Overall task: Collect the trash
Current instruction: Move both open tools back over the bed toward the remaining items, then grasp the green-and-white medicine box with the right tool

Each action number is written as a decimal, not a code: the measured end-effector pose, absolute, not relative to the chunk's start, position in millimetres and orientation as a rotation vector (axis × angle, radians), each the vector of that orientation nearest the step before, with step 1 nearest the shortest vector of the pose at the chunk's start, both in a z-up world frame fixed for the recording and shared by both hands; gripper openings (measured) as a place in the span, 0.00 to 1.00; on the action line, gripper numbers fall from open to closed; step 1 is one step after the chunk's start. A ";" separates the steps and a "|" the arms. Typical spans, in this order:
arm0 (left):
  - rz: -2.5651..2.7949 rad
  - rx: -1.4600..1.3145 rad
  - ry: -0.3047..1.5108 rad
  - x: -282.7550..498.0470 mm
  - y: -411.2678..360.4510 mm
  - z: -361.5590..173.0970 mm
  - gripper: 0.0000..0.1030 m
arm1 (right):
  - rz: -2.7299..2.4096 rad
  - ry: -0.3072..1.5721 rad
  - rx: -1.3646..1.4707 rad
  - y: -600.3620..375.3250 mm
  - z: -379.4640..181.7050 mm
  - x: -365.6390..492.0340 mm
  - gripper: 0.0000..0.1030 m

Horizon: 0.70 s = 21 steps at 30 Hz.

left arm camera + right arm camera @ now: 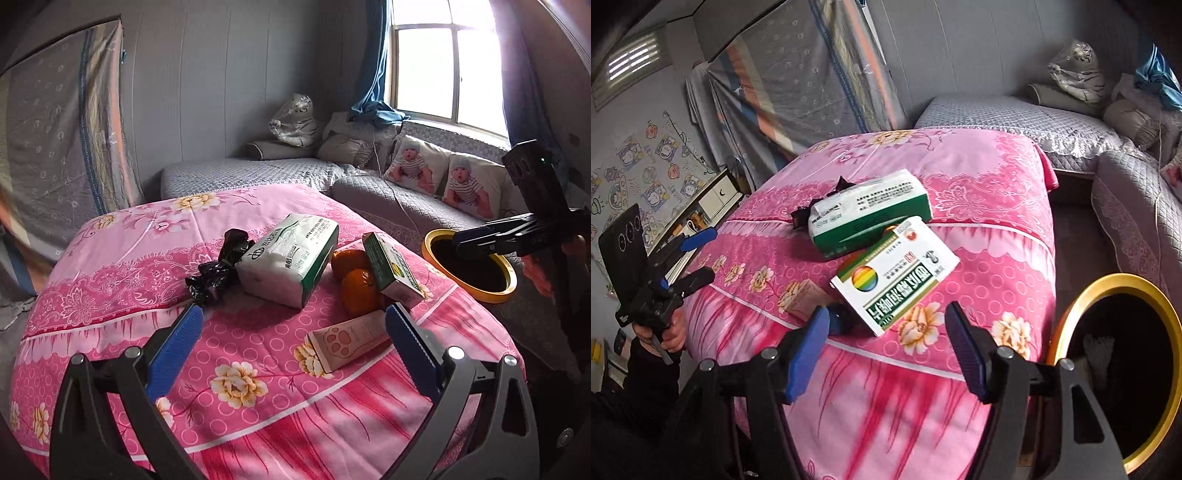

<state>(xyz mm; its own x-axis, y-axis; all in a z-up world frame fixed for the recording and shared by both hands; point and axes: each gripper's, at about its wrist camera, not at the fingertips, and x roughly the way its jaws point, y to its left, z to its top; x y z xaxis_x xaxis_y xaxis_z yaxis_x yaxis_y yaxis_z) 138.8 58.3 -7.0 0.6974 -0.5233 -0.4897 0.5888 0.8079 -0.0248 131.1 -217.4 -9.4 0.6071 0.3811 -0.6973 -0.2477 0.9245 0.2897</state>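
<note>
Left gripper [293,326]: jaws spread wide, empty. Ahead of it, crumpled black plastic wrapper [218,273], half hidden behind a white-green tissue pack [288,258].
Right gripper [886,334]: parted, empty; gold-rimmed black bin [1067,325] to its right, interior dark, contents unclear.

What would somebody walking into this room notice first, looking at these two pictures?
Probably the bright pink floral cloth covering the table, which fills the middle of both views. On it sit a green and white tissue pack, two oranges beside a leaning medicine box, and a crumpled black wrapper at the pack's far end. The gold-rimmed bin, dark inside, stands just off the table's edge.
</note>
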 end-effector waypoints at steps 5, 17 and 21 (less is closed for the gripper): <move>-0.592 0.095 0.478 122.4 75.9 -5.6 0.92 | 0.371 0.883 0.266 -216.6 6.1 175.9 0.60; -0.606 0.075 0.442 102.2 92.3 -9.1 0.92 | 0.242 1.244 0.557 -240.1 -28.8 216.3 0.70; -0.641 0.062 0.427 100.7 92.0 -11.0 0.92 | 0.227 1.286 0.665 -243.6 -42.3 217.2 0.75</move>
